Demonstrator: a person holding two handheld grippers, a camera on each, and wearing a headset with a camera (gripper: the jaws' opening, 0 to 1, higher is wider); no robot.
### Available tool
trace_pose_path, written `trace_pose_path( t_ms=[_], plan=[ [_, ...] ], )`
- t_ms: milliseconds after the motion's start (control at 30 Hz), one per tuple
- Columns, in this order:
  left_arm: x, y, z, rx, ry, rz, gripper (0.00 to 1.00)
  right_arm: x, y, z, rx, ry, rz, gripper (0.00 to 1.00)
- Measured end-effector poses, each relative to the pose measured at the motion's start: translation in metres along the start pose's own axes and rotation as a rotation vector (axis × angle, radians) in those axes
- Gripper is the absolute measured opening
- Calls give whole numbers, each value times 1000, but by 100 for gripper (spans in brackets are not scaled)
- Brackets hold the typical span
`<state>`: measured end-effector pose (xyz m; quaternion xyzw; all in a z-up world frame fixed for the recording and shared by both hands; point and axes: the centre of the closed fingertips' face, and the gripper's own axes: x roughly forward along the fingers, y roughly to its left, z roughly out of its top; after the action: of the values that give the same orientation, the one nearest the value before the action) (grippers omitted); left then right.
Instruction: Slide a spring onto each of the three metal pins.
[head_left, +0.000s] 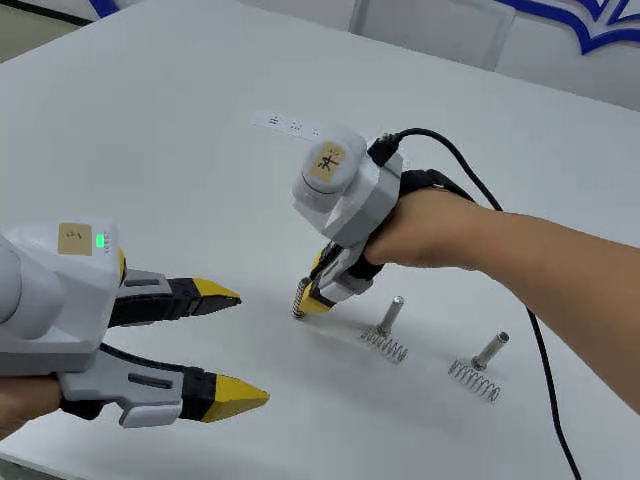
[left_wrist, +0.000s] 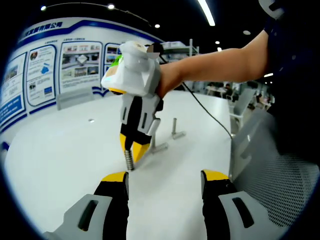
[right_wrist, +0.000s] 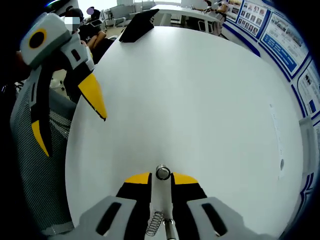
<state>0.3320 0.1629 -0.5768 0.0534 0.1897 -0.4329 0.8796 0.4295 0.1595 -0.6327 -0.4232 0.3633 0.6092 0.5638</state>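
My right gripper (head_left: 312, 300) points down at the white table (head_left: 180, 150), shut on a metal pin (head_left: 299, 298) with spring coils around it. Seen from the right gripper view, the pin's round head (right_wrist: 162, 172) sits between the yellow tips, and a spring (right_wrist: 156, 222) shows lower down. Two more pins (head_left: 390, 313) (head_left: 491, 350) stand to the right, each with a spring (head_left: 385, 345) (head_left: 474, 380) lying at its foot. My left gripper (head_left: 235, 345) is open at the lower left, apart from the pin, with nothing between its fingers. From the left gripper view, the right gripper (left_wrist: 134, 150) holds the coiled pin (left_wrist: 129, 160) on the table.
A black cable (head_left: 470, 170) runs from the right gripper back over the forearm (head_left: 520, 260). A small printed strip (head_left: 290, 124) lies on the table behind. Wall posters (left_wrist: 40, 70) and chairs stand beyond the table's edge.
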Motion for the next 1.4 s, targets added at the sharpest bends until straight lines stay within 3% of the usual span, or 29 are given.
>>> trace_pose_path(
  t_ms=[300,567,800,1033,1400],
  plan=[
    [4,0,3,4,-4,-10,59,-25,0,-10,47,-57,-42,17],
    [8,-2,4,6,-4,-24,59,-40,12,-23,99,-103,-53,17],
    [10,-2,4,8,2,-31,59,-48,22,-40,130,-113,-63,17],
    [13,-3,6,12,3,-43,59,-47,32,-68,181,-97,-63,17],
    [15,-6,7,15,7,-56,59,-42,28,-99,246,-68,-82,17]
  ],
)
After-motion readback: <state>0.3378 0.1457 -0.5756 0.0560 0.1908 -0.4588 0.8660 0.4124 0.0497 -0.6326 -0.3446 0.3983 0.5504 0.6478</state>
